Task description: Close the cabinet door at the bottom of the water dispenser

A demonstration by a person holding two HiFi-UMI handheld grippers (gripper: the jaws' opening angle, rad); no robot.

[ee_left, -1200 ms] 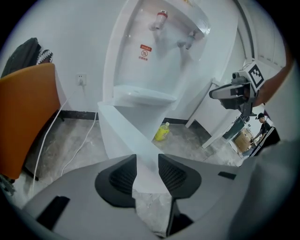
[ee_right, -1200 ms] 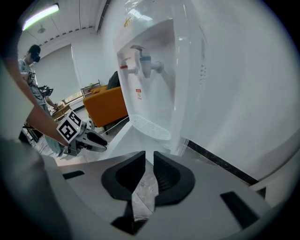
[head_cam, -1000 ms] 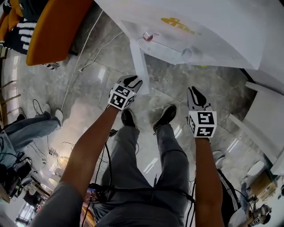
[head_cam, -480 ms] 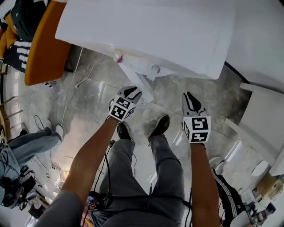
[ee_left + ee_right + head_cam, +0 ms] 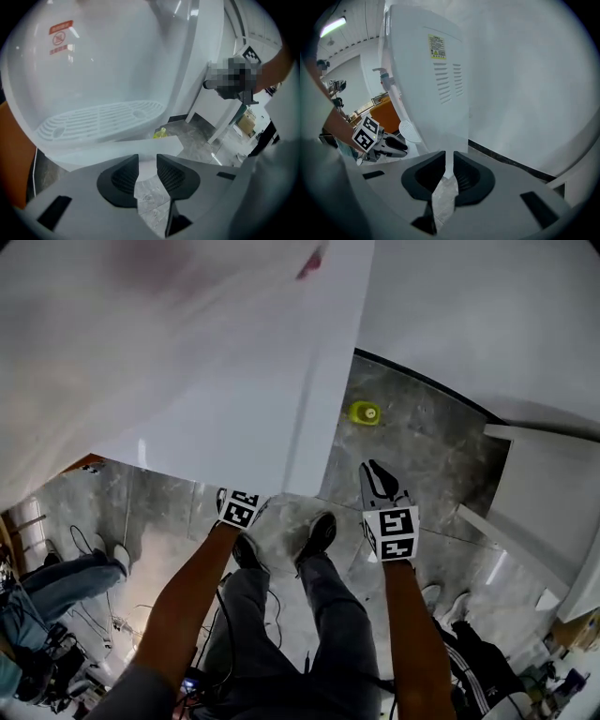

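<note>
The white water dispenser (image 5: 187, 362) fills the upper left of the head view, and its drip tray (image 5: 98, 119) shows in the left gripper view. A white panel edge (image 5: 117, 151), seemingly the cabinet door's top, lies just beyond my left gripper (image 5: 147, 168). Its jaws are closing with nothing between them. In the head view only its marker cube (image 5: 240, 509) shows below the dispenser's overhang. My right gripper (image 5: 373, 472) hangs to the right of the dispenser. Its jaws (image 5: 449, 171) stand a narrow gap apart, empty, and point at the dispenser's side corner (image 5: 450, 140).
A small yellow object (image 5: 365, 412) lies on the grey stone floor by the wall. My shoes (image 5: 319, 531) stand close to the dispenser. White furniture (image 5: 544, 512) stands at the right. Another person's legs (image 5: 56, 582) and cables (image 5: 141, 615) are at the left.
The dispenser has come to fill much more of the head view. Both grippers have moved in towards it, and the left one's fingers have slid out of sight under its overhang.
</note>
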